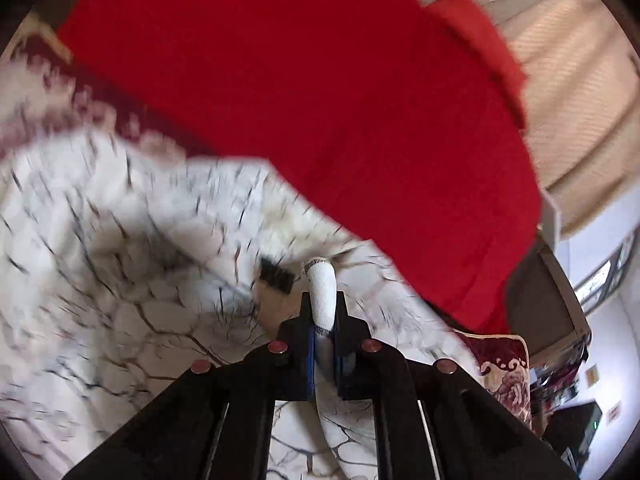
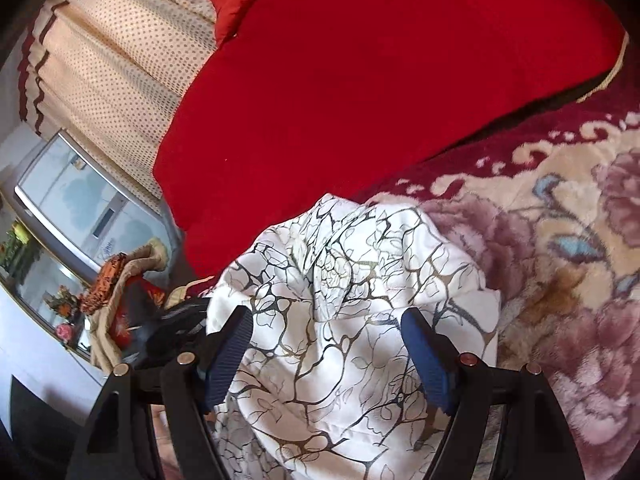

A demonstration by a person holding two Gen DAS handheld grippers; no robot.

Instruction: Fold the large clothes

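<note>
Closest to us, our left gripper [image 1: 322, 300] has its fingers [image 1: 344, 316] pressed together on a rolled edge of the white garment [image 1: 120, 280], a hem or cuff that pokes out past the tips. The rest of the cloth spreads away to the left of that grip, crumpled and blurred in the left wrist view, so we cannot tell how it drapes there.

Our right gripper [image 2: 328, 344] has its blue-padded fingers [image 2: 426, 360] spread wide apart, one on each side of a bunched mound of the same black-veined white garment [image 2: 340, 320]. The cloth sits between them and runs forward from the tips; whether the pads touch it we cannot tell. We judge this hand is holding nothing yet.

The relation that matters is this: the left hand already owns an edge, while the bulk of the garment lies directly ahead of the open right fingers, piled with no clear long axis. We judge the next move needs the right hand to find a matching edge before any fold can be laid.

Beyond the garment lies the floral carpet [image 2: 560, 240], then a large red cushion [image 2: 360, 80], and farthest off a dotted cream curtain [image 2: 120, 60].
</note>
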